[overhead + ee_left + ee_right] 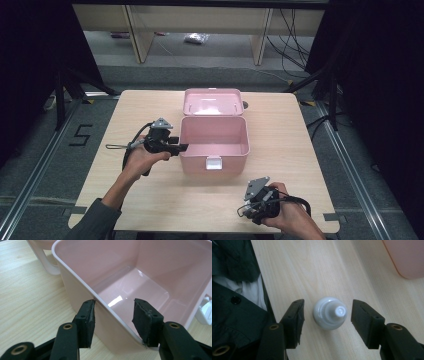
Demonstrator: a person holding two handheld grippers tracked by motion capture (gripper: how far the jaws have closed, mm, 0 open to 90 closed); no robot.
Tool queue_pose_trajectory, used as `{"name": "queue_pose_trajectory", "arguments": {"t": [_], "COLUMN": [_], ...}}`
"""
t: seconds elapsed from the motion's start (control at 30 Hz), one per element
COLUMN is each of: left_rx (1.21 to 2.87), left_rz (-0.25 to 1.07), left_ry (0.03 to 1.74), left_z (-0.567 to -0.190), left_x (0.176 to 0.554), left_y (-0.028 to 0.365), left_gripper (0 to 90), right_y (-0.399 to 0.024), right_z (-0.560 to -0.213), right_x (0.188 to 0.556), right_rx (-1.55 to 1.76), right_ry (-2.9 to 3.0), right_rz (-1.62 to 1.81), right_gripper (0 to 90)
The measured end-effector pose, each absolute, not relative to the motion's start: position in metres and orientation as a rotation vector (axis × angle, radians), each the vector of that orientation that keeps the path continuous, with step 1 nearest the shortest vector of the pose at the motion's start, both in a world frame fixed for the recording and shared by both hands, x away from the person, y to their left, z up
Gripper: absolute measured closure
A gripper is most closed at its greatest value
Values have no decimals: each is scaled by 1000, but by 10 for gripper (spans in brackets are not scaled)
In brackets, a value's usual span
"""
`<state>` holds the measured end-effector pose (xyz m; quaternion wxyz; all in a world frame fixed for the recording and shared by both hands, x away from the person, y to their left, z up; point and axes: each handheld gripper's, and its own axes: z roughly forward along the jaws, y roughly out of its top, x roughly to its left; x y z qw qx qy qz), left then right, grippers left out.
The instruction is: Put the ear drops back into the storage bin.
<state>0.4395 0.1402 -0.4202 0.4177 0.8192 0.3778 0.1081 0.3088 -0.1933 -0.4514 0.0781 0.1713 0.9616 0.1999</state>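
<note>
Nearest my right gripper stood a small white plastic bottle with a ridged cap, upright on the pale wooden table near its front edge. Its jaws flanked the bottle with gaps either side, open. Beyond, the pink plastic box sat empty, its hinged lid thrown back. My left gripper straddled the box's wall, half open, outer pad touching the rim

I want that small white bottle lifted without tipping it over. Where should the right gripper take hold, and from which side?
Grip the white bottle on its wide round body, below the narrow cap. It stands upright on the table, so come straight down from above. The right gripper already has one jaw on either side, not yet touching. The tapered top would likely slip.
</note>
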Motion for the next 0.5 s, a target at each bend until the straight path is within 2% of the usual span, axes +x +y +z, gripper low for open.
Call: {"name": "queue_pose_trajectory", "arguments": {"t": [0.5], "left_rx": [2054], "left_rz": [270], "left_ry": [947], "left_z": [-420], "left_x": [440], "left_y": [140], "left_gripper": [517], "right_y": [-185], "right_z": [-457], "right_x": [315], "right_rx": [478], "right_ry": [2929], "right_rz": [495], "right_gripper": [522]}}
